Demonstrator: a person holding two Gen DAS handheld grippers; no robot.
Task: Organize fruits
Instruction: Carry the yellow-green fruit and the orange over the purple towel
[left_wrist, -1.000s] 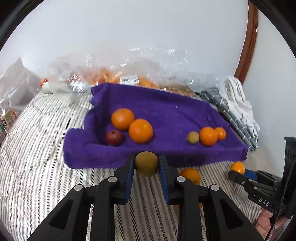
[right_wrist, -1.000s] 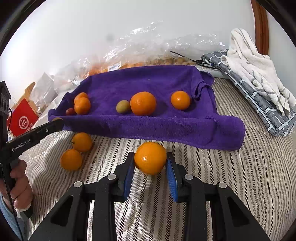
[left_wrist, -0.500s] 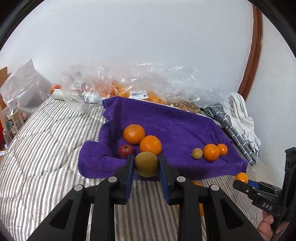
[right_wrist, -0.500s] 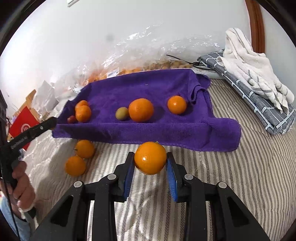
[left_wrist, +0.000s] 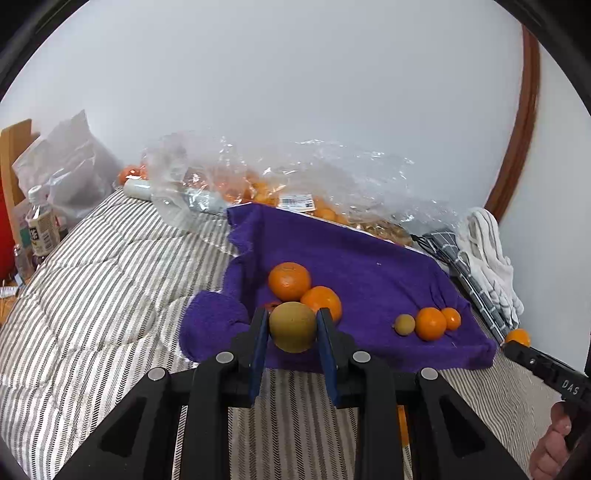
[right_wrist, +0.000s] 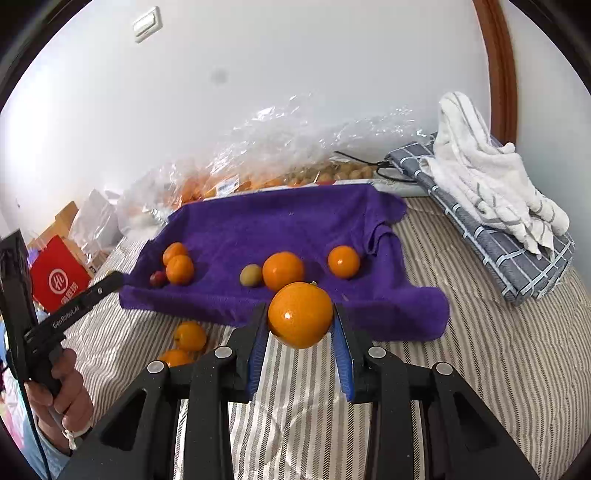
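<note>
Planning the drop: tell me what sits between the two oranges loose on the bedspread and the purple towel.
Nothing: bare striped bedspread separates the loose oranges from the purple towel, per the right wrist view.

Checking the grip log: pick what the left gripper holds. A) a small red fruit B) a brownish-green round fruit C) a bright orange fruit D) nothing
B: in the left wrist view the left gripper is shut on the brownish-green round fruit, its blue pads pressing both sides.

We see our left gripper (left_wrist: 292, 350) and right gripper (right_wrist: 300, 354) as matte black frames with blue finger pads (right_wrist: 258, 350) and round silver screws (left_wrist: 224, 357); white lettering marks their sides, and a thin black cable trails below.
</note>
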